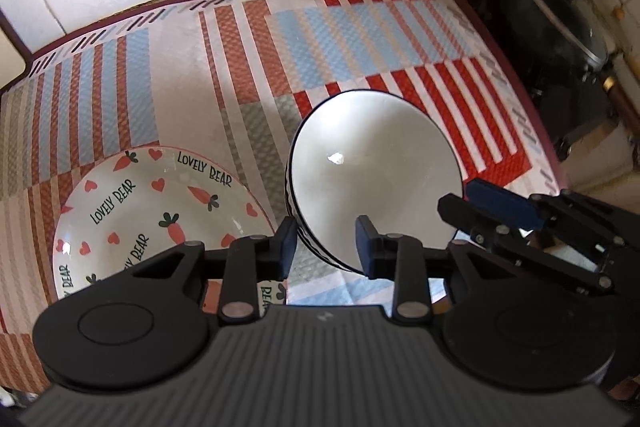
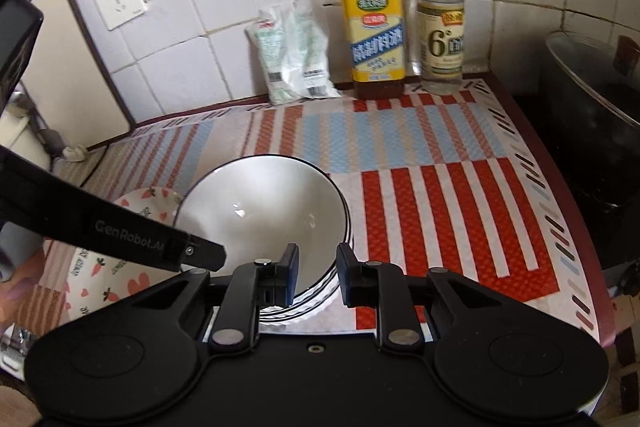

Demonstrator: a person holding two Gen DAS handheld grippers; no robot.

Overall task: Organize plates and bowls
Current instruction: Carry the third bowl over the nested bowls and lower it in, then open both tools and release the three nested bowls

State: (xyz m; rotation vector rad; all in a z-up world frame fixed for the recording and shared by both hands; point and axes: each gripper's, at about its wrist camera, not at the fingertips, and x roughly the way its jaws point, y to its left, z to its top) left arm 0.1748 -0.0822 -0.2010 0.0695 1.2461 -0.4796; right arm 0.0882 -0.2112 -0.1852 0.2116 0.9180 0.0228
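my right gripper (image 2: 317,277) straddles the bowl (image 2: 264,211) rim at lower centre, half open; left gripper (image 1: 326,247) likewise, plate (image 1: 152,211) lower left.

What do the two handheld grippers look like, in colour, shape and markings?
Both grippers, left gripper and right gripper, are matte black. Each has a ribbed flat body, two round discs at the sides, and linkage bars with silver pivot pins. The fingers end in dark blue pads. In the right wrist view, the left gripper's side shows "GenRobot.AI" lettering. No cables or sleeves are visible.
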